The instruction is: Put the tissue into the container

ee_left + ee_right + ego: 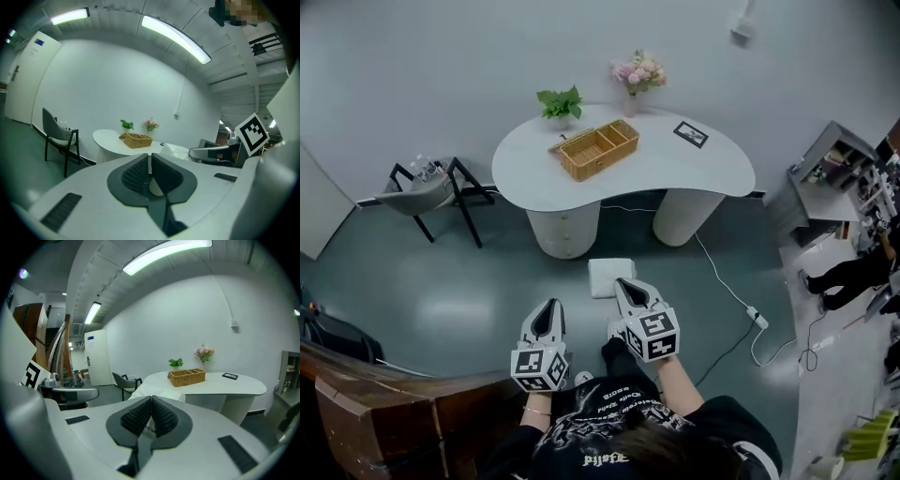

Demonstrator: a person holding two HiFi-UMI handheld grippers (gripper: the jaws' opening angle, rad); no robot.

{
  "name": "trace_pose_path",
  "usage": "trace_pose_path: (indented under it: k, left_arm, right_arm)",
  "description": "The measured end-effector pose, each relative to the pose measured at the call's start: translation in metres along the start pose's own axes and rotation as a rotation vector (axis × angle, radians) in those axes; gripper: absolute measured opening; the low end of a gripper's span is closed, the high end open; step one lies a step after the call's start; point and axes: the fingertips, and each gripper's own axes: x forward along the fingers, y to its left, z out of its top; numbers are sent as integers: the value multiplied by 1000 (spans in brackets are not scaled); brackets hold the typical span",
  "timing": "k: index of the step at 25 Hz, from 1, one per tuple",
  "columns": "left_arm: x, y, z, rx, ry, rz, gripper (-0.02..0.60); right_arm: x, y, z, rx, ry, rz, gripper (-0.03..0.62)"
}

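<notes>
A white tissue pack hangs above the floor in front of me, its near edge pinched in my right gripper, which is shut on it. In the right gripper view the pack shows just past the closed pads, with a printed bit of wrapper between them. My left gripper is beside it on the left, shut and empty; its view shows the pack off to the right. The container, a compartmented wicker basket, stands on the white curved table ahead, also visible as the basket and basket.
On the table stand a potted plant, a vase of pink flowers and a dark framed card. A black chair is to the left, a power strip with cable lies on the floor to the right, and shelving is beyond.
</notes>
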Motion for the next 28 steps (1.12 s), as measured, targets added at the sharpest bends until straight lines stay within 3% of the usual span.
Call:
trace_pose_path:
  k: [16,28]
  left_arm:
    - [127,-14,23,-14,4,110,40]
    - [187,-27,33,-10,-24,195,40]
  right_arm:
    - [86,-97,33,-56,28,124,24]
    - [122,-144,51,-79,11,224,25]
